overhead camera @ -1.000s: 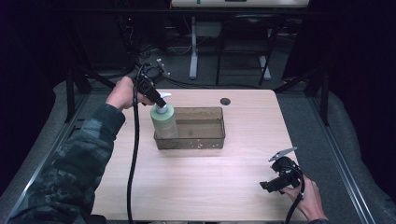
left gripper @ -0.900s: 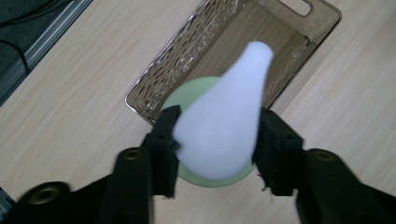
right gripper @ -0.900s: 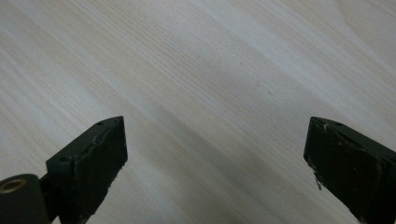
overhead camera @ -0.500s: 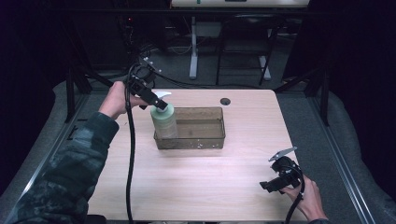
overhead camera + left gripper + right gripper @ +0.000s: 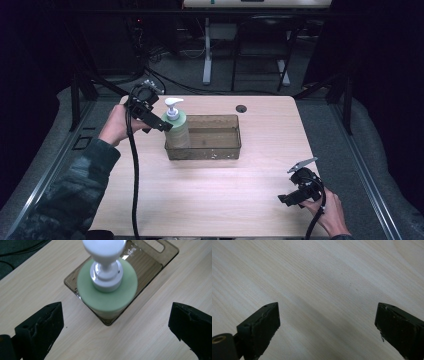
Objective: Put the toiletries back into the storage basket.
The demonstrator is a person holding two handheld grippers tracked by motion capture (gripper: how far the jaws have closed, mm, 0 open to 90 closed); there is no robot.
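Note:
A pale green soap bottle (image 5: 177, 131) with a white pump top (image 5: 173, 106) stands upright in the left end of a smoky clear plastic bin (image 5: 220, 150) on the wooden table (image 5: 220, 200). My left gripper (image 5: 161, 123) hovers just left of the bottle, open, apart from it. In the left gripper view the green bottle (image 5: 107, 293) and its white pump (image 5: 105, 262) lie ahead between the wide-apart jaws, the bin (image 5: 150, 262) stretching beyond. My right gripper (image 5: 289, 199) rests low at the table's front right, open; in the right gripper view its gap (image 5: 328, 325) frames bare wood.
A small dark round hole (image 5: 241, 108) marks the table's far edge. Black cables trail from both grippers. Beyond the table stand dark frame legs and a white desk leg (image 5: 207, 50) on grey carpet.
My left gripper let go of the bottle and drew back to the left and slightly up. The bottle stays standing in the bin. The right gripper has barely moved.

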